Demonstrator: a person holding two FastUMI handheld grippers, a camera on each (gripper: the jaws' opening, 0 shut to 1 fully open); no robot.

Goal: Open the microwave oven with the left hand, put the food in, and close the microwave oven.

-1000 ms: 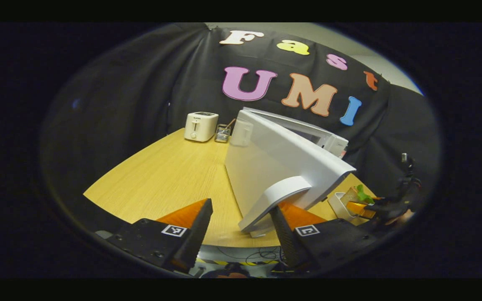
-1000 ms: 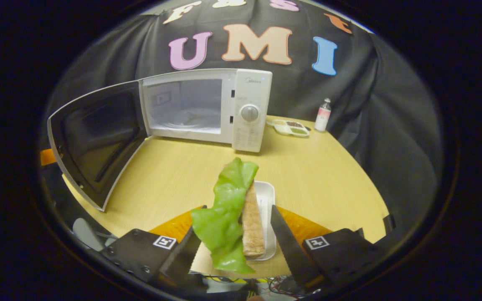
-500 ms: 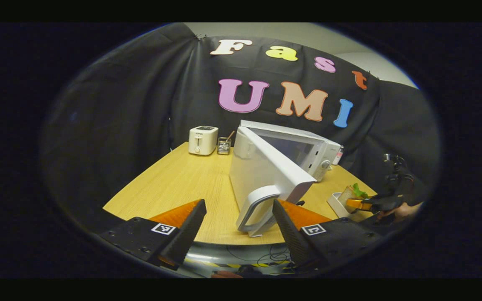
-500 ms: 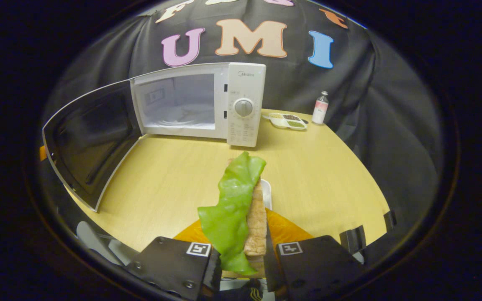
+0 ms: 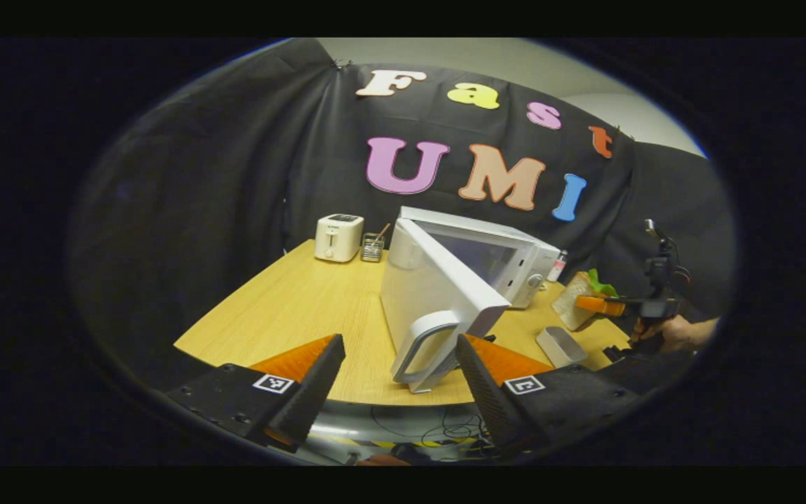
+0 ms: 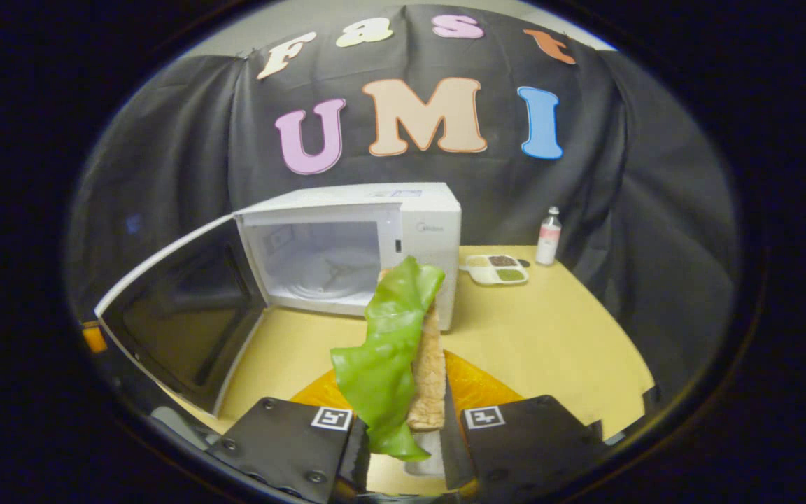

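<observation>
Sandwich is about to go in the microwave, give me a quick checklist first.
1. Microwave door swung wide open: ok.
2. Microwave cavity free of anything in the way: ok.
3. Right gripper jaws shut on the sandwich: ok.
4. Sandwich lifted off the white tray: ok.
5. Left gripper open, door handle between its jaws, clear of the sandwich's path: ok.
6. Lettuce held firmly enough not to slip: cannot tell.

You are working in a staged recording booth dressed as a kitchen: black cloth walls point(image 6: 655, 210) enclose a wooden table point(image 5: 305, 301). Ahead of your right gripper stands a microwave oven point(image 6: 375, 238), with a bottle point(image 6: 548, 236) and condiment tray point(image 6: 495, 269) beyond; a toaster point(image 5: 338, 237) sits far ahead of your left.
</observation>
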